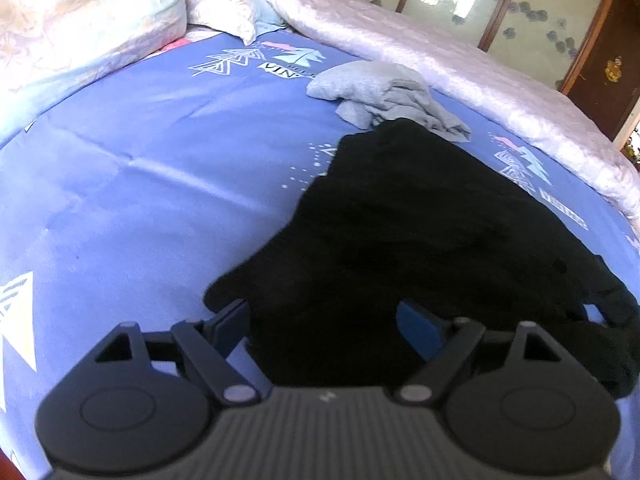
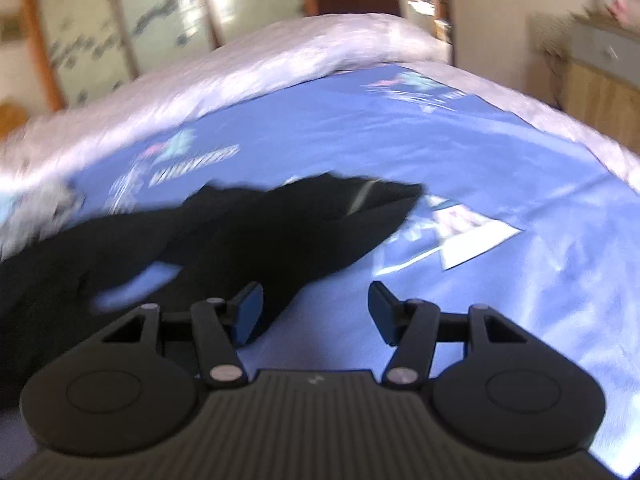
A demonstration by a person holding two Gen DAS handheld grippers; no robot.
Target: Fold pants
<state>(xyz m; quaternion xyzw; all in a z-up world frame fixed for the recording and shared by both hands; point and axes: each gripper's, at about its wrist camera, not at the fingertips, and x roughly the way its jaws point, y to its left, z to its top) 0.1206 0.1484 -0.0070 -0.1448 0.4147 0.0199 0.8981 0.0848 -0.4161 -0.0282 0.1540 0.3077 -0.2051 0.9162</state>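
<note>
Counts: 1 pr black fabric pants (image 1: 404,240), crumpled. 1 grey knit garment (image 1: 384,96), bunched. 1 blue printed bed sheet (image 1: 120,168). 1 pale pink satin quilt (image 1: 460,60). 2 pillows: 1 pale floral (image 1: 76,28), 1 small white-and-blue (image 1: 228,12). 2 black two-finger tools: left (image 1: 326,322), right (image 2: 316,312).

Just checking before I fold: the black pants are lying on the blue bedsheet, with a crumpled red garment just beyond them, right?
Not quite. The garment beyond the black pants is grey, not red, as the left wrist view shows. The rest holds: the pants lie on the blue bedsheet, and the crumpled garment sits just past their far end.
</note>
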